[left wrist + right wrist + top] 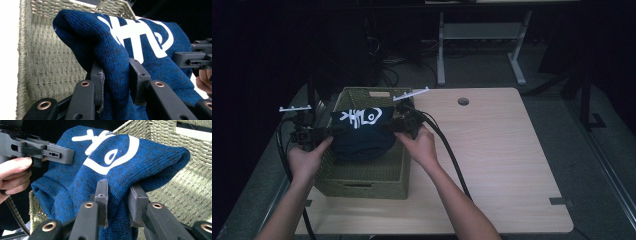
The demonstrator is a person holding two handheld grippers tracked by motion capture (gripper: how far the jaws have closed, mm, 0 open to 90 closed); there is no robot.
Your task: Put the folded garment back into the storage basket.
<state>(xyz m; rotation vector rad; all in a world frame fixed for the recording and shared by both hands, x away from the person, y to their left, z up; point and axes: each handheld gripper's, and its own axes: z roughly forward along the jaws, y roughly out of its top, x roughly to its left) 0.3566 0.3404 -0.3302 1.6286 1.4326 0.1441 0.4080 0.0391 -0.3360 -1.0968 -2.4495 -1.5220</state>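
Left claw (116, 75), right claw (118, 195) clamped on blue sweater (359, 132).

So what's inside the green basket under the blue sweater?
Under the blue sweater the woven basket shows bare bottom toward the near end. The sweater covers the part beneath it, so anything there stays hidden.

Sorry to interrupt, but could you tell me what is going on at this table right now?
A person holds a blue knitted garment with a white print between two hand-held tools. The left claw is shut on a fold at one side of it, and the right claw is shut on a fold at the other side. The garment hangs bunched between them over the open woven basket, which sits near the left edge of the wooden table.
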